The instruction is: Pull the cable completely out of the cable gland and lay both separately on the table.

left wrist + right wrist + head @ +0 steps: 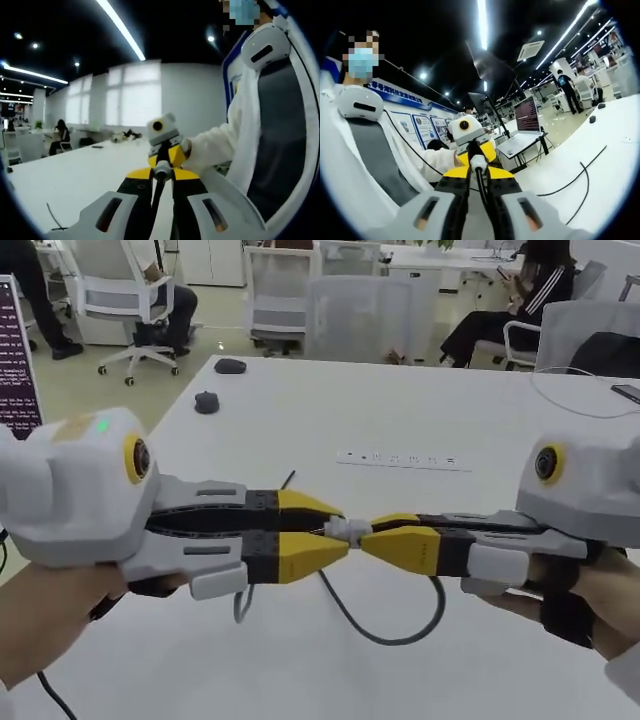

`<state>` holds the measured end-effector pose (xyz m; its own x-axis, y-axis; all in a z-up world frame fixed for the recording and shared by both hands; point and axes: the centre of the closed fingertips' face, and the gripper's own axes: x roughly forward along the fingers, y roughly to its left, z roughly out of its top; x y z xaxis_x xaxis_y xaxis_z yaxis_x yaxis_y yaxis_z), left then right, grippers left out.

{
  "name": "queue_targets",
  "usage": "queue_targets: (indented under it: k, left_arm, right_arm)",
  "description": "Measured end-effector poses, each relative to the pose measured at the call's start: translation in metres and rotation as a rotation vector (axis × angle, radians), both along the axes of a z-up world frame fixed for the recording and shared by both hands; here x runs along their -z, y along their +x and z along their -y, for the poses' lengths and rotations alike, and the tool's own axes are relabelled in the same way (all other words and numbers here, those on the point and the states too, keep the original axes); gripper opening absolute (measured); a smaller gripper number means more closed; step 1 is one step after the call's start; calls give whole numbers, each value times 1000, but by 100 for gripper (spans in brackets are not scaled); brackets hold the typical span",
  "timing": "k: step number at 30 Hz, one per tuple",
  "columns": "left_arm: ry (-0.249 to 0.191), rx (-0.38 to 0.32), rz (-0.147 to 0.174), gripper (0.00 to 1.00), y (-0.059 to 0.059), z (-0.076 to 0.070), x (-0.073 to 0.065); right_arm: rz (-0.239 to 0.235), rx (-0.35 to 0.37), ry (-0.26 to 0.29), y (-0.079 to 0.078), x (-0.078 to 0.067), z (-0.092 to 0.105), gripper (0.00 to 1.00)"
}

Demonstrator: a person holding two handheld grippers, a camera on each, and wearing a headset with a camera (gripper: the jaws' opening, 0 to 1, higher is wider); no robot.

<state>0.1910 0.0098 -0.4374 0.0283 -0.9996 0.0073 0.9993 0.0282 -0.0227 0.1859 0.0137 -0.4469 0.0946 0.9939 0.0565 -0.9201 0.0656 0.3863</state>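
A small pale grey cable gland (350, 530) hangs in the air above the white table (400, 410), pinched between both grippers, which meet tip to tip. My left gripper (335, 528) comes in from the left and is shut on the gland (162, 170). My right gripper (368, 537) comes in from the right and is shut on the dark cable right beside the gland (478, 162). The cable (400, 638) droops under the grippers in a loop onto the table. More of the cable (580, 185) trails across the tabletop.
A white power strip (400, 459) lies mid-table beyond the grippers. Two dark computer mice (206, 402) (230, 366) sit near the far left edge. Office chairs (120, 300) and a seated person (520, 290) are beyond the table.
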Motion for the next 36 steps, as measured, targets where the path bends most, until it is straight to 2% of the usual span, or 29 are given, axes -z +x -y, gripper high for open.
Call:
queue_targets:
  k: [1, 2, 3, 4, 5, 6, 7, 9, 10, 12, 13, 14, 17, 19, 22, 24, 26, 28, 30, 33, 34, 36]
  left_arm:
    - [3, 7, -40, 14, -1, -1, 1]
    - [8, 11, -71, 14, -2, -1, 2]
    - [20, 17, -129, 14, -2, -2, 5]
    - [20, 23, -157, 14, -2, -1, 5]
    - [20, 25, -165, 14, -1, -2, 6]
    - [20, 35, -205, 14, -2, -2, 7]
    - [21, 39, -229, 14, -3, -2, 8]
    - [1, 50, -295, 14, -1, -3, 7]
    - [-4, 52, -342, 14, 1, -2, 7]
    - [-3, 64, -422, 14, 3, -3, 10]
    - [-9, 63, -411, 14, 4, -4, 11]
    - [-8, 65, -417, 14, 4, -3, 11]
    - [0, 63, -411, 14, 2, -2, 14]
    - [8, 57, -399, 14, 2, -1, 17]
    - [10, 50, -357, 14, 1, 0, 19]
    - [4, 39, -335, 15, 1, -1, 19]
    - [8, 30, -329, 15, 2, -2, 21]
    - [10, 27, -315, 15, 1, -3, 22]
    - [5, 32, -305, 15, 0, -4, 21]
    - [-2, 20, -282, 15, 1, -5, 22]
    - [-7, 17, -272, 15, 1, -5, 21]
    - [-11, 4, -217, 16, 2, -5, 21]
  right_arm:
    - [41, 4, -16, -2, -1, 0, 10]
    - [46, 6, -27, -3, -1, -1, 10]
    - [108, 14, -55, -3, 0, 0, 10]
    - [156, 17, -74, -4, 1, -1, 10]
    - [176, 19, -91, -5, 2, -1, 10]
    - [197, 16, -101, -6, 2, -2, 10]
    - [220, 15, -110, -6, 2, -1, 10]
    - [256, 23, -104, -7, 0, -1, 10]
    - [314, 34, -108, -6, 0, -1, 10]
    - [379, 36, -133, -7, 1, -1, 10]
    - [417, 40, -144, -8, 1, 0, 10]
    - [431, 37, -150, -8, 2, 0, 10]
    - [447, 34, -169, -9, 6, 1, 10]
    - [438, 39, -174, -8, 9, 1, 11]
    - [287, 36, -149, -7, 12, 2, 11]
    - [307, 53, -145, -4, 12, 4, 15]
    - [295, 58, -169, -3, 16, 5, 19]
    - [302, 42, -185, -6, 20, 5, 13]
    - [338, 37, -224, -7, 26, 3, 3]
    - [362, 55, -230, -7, 26, 2, 2]
    - [359, 59, -230, -6, 26, 2, 2]
    - [374, 68, -235, -6, 26, 4, 2]
